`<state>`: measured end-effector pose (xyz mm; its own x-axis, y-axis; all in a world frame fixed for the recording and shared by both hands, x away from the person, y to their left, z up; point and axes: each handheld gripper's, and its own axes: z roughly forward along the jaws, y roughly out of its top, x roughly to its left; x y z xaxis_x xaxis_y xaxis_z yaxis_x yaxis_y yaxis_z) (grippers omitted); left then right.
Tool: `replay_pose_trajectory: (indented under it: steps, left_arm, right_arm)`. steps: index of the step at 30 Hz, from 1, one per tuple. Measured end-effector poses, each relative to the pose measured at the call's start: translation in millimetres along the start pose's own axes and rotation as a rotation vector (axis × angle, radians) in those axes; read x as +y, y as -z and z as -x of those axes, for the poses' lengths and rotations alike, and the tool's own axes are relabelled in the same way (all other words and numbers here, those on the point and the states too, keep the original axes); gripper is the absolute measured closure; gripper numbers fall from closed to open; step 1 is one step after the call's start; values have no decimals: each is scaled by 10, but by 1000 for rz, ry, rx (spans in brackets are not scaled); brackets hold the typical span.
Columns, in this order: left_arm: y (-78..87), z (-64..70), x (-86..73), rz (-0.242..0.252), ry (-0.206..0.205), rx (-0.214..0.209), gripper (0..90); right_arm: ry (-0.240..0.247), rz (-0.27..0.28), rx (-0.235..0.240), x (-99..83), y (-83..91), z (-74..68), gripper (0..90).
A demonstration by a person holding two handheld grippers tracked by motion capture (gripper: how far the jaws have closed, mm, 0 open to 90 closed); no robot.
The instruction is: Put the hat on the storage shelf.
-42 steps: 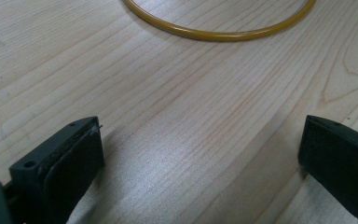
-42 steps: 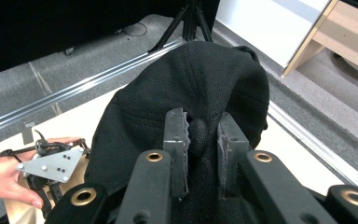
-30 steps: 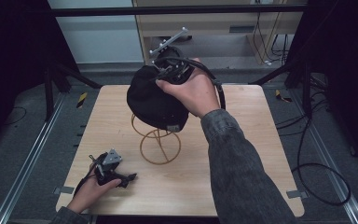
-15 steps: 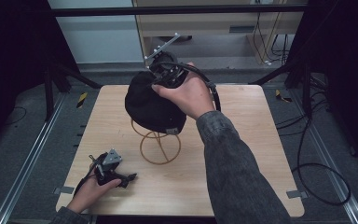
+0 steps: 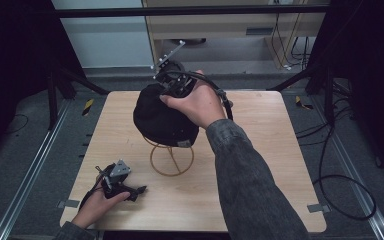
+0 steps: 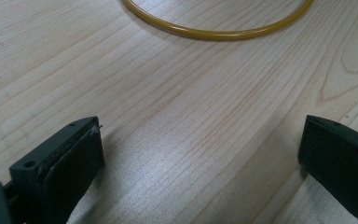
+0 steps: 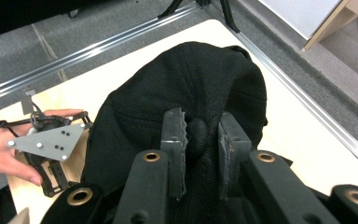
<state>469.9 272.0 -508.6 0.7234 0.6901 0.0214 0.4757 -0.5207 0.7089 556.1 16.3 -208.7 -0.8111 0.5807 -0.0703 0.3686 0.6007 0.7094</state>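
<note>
A black cap [image 5: 161,118] sits over the top of a yellow wire stand [image 5: 171,159] in the middle of the table. My right gripper [image 5: 172,82] is at the cap's far top side, and in the right gripper view its jaws are shut on a pinched fold of the black cap [image 7: 200,135] at the crown button. My left gripper [image 5: 125,187] rests low on the table near the front left, open, with bare wood between its fingers [image 6: 70,158]. The stand's yellow base ring [image 6: 214,32] curves just ahead of it.
The wooden table [image 5: 260,165] is bordered by metal floor rails [image 5: 25,175] and dark frame legs. Black cables [image 5: 340,185] lie on the floor to the right. A wooden cabinet [image 5: 230,25] stands beyond the far edge.
My right hand and gripper have shifted slightly up and back on the cap, which has lifted and tilted a little on the stand. The left gripper has stayed put.
</note>
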Motion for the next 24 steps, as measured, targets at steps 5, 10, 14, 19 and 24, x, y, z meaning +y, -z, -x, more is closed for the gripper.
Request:
replay_pose_trajectory:
  steps: [5,10,14,19,24]
  left_arm:
    - [0,0,0,0,0,0,0]
    - [0,0,0,0,0,0,0]
    - [0,0,0,0,0,0,0]
    - [1,0,0,0,0,0,0]
    - [1,-1,0,0,0,-1,0]
  right_arm:
    - [9,-20,1,20,-69,-16,755]
    - [22,-14,10,34,-113,-59,754]
    - [30,-26,3,31,-135,-67,754]
    - [8,-32,1,12,-121,-16,752]
    - [4,-45,2,-4,-142,-1,748]
